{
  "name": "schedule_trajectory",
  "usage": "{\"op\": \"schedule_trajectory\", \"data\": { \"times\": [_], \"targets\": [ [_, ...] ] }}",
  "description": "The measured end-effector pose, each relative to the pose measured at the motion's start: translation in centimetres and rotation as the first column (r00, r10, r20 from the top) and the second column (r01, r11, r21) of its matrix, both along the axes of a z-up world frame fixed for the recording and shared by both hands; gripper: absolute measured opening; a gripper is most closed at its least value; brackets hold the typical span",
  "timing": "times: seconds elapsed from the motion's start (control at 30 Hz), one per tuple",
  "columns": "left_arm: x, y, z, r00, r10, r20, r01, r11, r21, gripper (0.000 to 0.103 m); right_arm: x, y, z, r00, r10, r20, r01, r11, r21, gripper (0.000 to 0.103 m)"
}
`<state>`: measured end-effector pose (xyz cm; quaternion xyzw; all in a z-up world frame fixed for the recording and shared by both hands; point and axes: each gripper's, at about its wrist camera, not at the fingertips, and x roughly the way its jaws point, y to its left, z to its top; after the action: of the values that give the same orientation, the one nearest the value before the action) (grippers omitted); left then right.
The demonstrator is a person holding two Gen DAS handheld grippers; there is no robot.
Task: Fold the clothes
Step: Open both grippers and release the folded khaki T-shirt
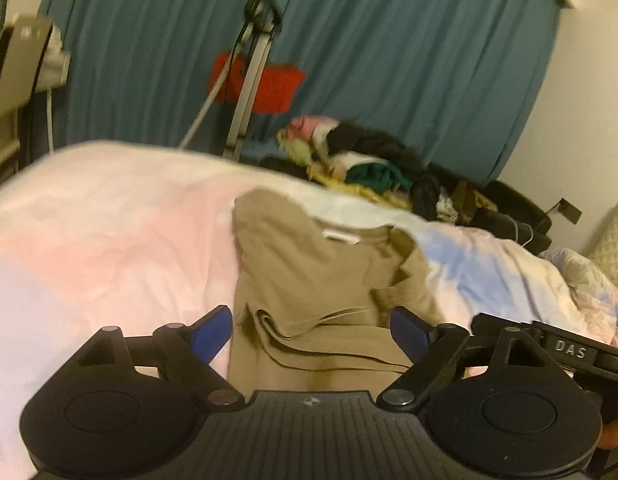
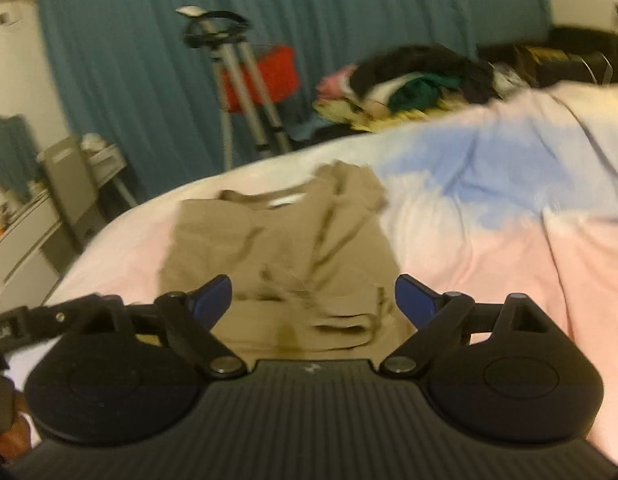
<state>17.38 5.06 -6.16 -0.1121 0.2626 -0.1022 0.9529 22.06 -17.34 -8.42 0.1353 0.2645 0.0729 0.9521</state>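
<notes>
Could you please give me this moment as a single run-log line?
left gripper: open, empty | right gripper: open, empty | tan garment: partly folded on bed | pile of clothes: behind, untouched

A tan garment [image 1: 309,276], plain and unpatterned, with a white label [image 1: 341,237] at its neck, was recorded on a bedcover [image 1: 109,232] mottled in pale pink, white and light blue. The left gripper [image 1: 311,332] and right gripper [image 2: 313,300] were noted as black, with blue fingertips [image 1: 213,334]. Teal curtains [image 1: 389,60] were listed behind, with a red item [image 1: 273,88], a silver tripod [image 2: 245,92], and a mixed clothes pile [image 1: 369,160] in black, pink, green, yellow and white.
</notes>
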Motion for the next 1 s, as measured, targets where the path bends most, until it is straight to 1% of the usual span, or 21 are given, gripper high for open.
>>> {"op": "schedule_trajectory", "data": {
  "times": [0.03,0.1,0.17,0.2,0.3,0.4,0.5,0.57,0.63,0.67,0.7,0.73,0.77,0.8,0.83,0.93,1.0],
  "targets": [
    [-1.1,-0.4,0.5,1.000,-0.011,0.021,0.010,1.000,0.020,0.089,-0.8,0.3,0.5,1.000,0.005,0.013,-0.005,1.000,-0.012,0.090],
    [-3.4,-1.1,1.2,0.998,-0.024,0.055,0.021,0.998,0.059,0.095,-2.6,0.6,1.3,0.999,0.000,0.042,0.001,0.999,-0.036,0.090],
    [-5.2,-1.8,1.5,0.997,-0.023,0.068,0.018,0.996,0.083,0.098,-4.0,0.6,1.9,0.999,0.002,0.049,0.000,0.999,-0.042,0.090],
    [-5.9,-2.0,1.6,0.998,-0.023,0.065,0.017,0.996,0.087,0.098,-4.7,0.7,2.2,0.999,0.003,0.053,0.000,0.999,-0.044,0.090],
    [-7.3,-2.2,1.3,1.000,-0.026,0.006,0.026,0.999,0.046,0.098,-6.4,1.0,2.8,0.999,0.014,0.045,-0.012,0.999,-0.040,0.090],
    [-8.3,-2.0,0.7,0.997,-0.030,-0.067,0.028,0.999,-0.034,0.098,-8.3,1.2,3.3,0.999,0.027,0.038,-0.026,0.999,-0.029,0.090],
    [-9.3,-1.6,-0.1,0.993,-0.021,-0.120,0.010,0.996,-0.090,0.098,-10.1,1.3,3.3,0.999,0.013,0.036,-0.013,1.000,-0.022,0.090],
    [-10.0,-1.4,-0.6,0.991,-0.011,-0.133,-0.001,0.996,-0.091,0.098,-11.0,1.4,3.1,0.999,0.017,0.041,-0.015,0.999,-0.033,0.090],
    [-10.4,-1.7,-0.8,0.993,0.003,-0.122,-0.009,0.999,-0.051,0.098,-11.6,1.7,3.0,0.999,0.022,0.047,-0.020,0.999,-0.044,0.089],
    [-10.6,-1.9,-0.9,0.994,0.009,-0.113,-0.012,1.000,-0.027,0.098,-11.6,1.8,3.1,0.999,0.024,0.047,-0.022,0.999,-0.049,0.072],
    [-10.7,-2.0,-0.9,0.994,0.013,-0.104,-0.014,1.000,-0.007,0.098,-11.6,1.9,3.2,0.998,0.027,0.048,-0.024,0.998,-0.054,0.061],
    [-10.8,-2.1,-0.9,0.995,0.015,-0.095,-0.014,1.000,0.011,0.098,-11.6,2.0,3.3,0.998,0.029,0.048,-0.026,0.998,-0.059,0.044],
    [-10.7,-2.3,-0.9,0.996,0.015,-0.091,-0.013,1.000,0.021,0.098,-11.4,2.0,3.3,0.999,0.021,0.046,-0.018,0.997,-0.070,0.032],
    [-10.6,-2.3,-0.9,0.996,0.013,-0.091,-0.010,1.000,0.027,0.098,-11.3,1.9,3.3,0.999,0.011,0.049,-0.008,0.997,-0.075,0.029],
    [-10.5,-2.4,-1.0,0.995,0.010,-0.095,-0.007,1.000,0.028,0.098,-11.2,1.8,3.2,0.999,0.002,0.051,0.002,0.997,-0.079,0.030],
    [-10.2,-2.6,-1.6,0.992,-0.004,-0.125,0.006,1.000,0.013,0.098,-10.5,0.7,2.8,0.999,-0.002,0.037,0.002,1.000,-0.011,0.032],
    [-10.2,-2.7,-2.2,0.988,-0.025,-0.155,0.024,1.000,-0.010,0.098,-10.1,-0.3,2.6,1.000,-0.007,0.004,0.006,0.996,0.084,0.064]
  ]
}}
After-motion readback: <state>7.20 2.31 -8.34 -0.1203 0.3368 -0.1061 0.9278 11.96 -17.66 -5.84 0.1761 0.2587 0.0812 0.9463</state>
